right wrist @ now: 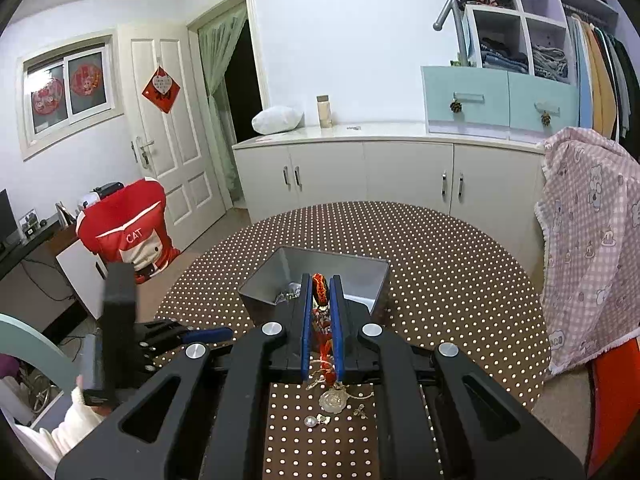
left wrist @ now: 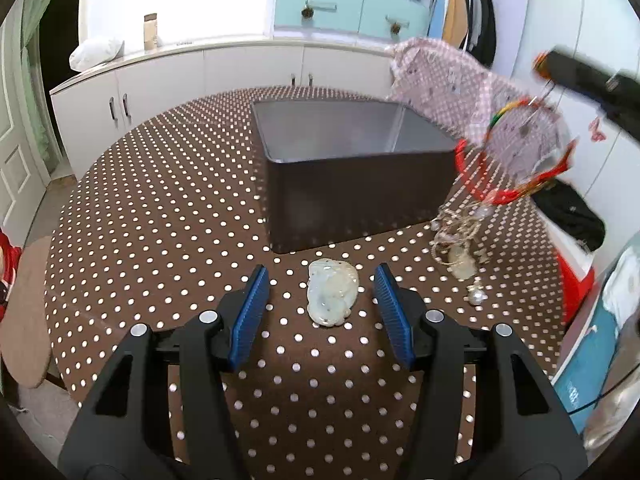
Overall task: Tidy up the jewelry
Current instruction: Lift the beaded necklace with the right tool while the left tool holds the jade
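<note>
On the brown, white-dotted worktop (left wrist: 160,208), the left tongs (left wrist: 320,308) stand apart with nothing pressed between their blue pads; the pale, flat carved jade-like pendant (left wrist: 332,292) lies between them, touching neither. It looks hard, smooth and likely brittle, so I judge it slippery and best taken across its narrow sides, lying flat, with a gentle squeeze. Just beyond it stands the dark, open rectangular metal box (left wrist: 352,184), its near wall rising between the pendant and the inside, so anything headed there must be lifted over that rim. To the right of the box, a red and multicoloured cord loop (left wrist: 516,152) hangs from the right tongs (right wrist: 321,300), which are clamped together on its red braided knot (right wrist: 320,286). The cord is soft and light and will swing; below it trails a tangle of pale chain with a second whitish pendant (left wrist: 460,256), resting on the worktop beside a small pearl-like bead (left wrist: 476,298). That tangle may snag as it is raised. A pink checked cloth (left wrist: 444,80) is draped at the far right edge.
</note>
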